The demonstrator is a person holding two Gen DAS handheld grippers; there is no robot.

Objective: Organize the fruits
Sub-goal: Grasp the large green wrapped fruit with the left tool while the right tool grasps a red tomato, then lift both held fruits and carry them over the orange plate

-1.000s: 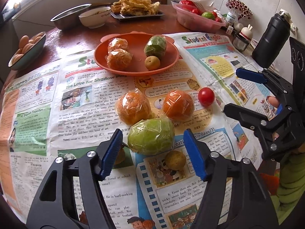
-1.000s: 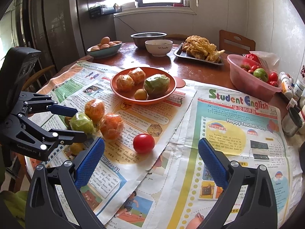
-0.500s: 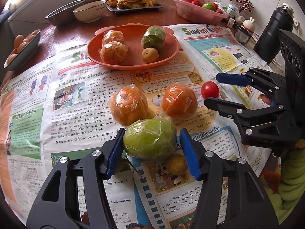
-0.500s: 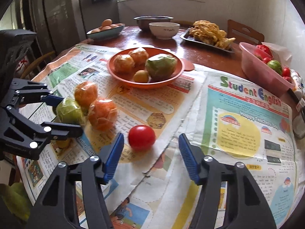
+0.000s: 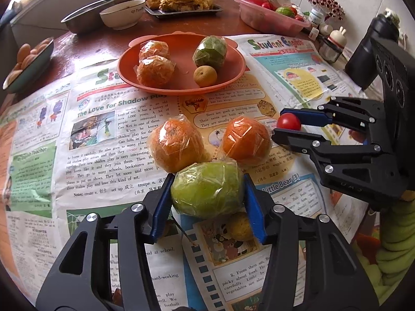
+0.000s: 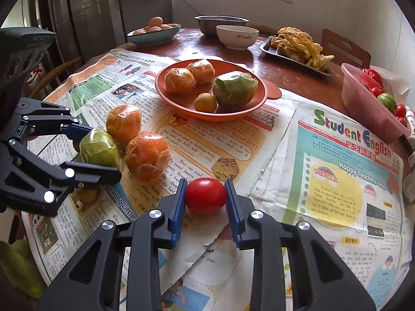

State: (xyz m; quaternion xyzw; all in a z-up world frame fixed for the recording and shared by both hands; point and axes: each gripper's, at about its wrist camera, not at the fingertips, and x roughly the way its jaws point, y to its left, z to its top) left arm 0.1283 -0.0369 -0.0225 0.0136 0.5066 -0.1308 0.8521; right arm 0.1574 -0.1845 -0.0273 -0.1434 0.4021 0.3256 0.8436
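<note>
The left tongs (image 5: pixel 207 194) have just closed onto the wrapped green fruit (image 5: pixel 206 189). The right tongs (image 6: pixel 206 197) have just closed too, apparently pinching the red tomato (image 6: pixel 205 195) on the newspaper (image 6: pixel 285 134).

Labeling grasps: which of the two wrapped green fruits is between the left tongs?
The green fruit on the newspaper, clamped by the left tongs; the other green fruit sits on the orange plate.

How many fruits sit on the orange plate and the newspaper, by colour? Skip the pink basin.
Orange fruits: 4
Green fruits: 2
Small yellow-brown fruits: 2 in view
Red tomato: 1
Total: 9
</note>
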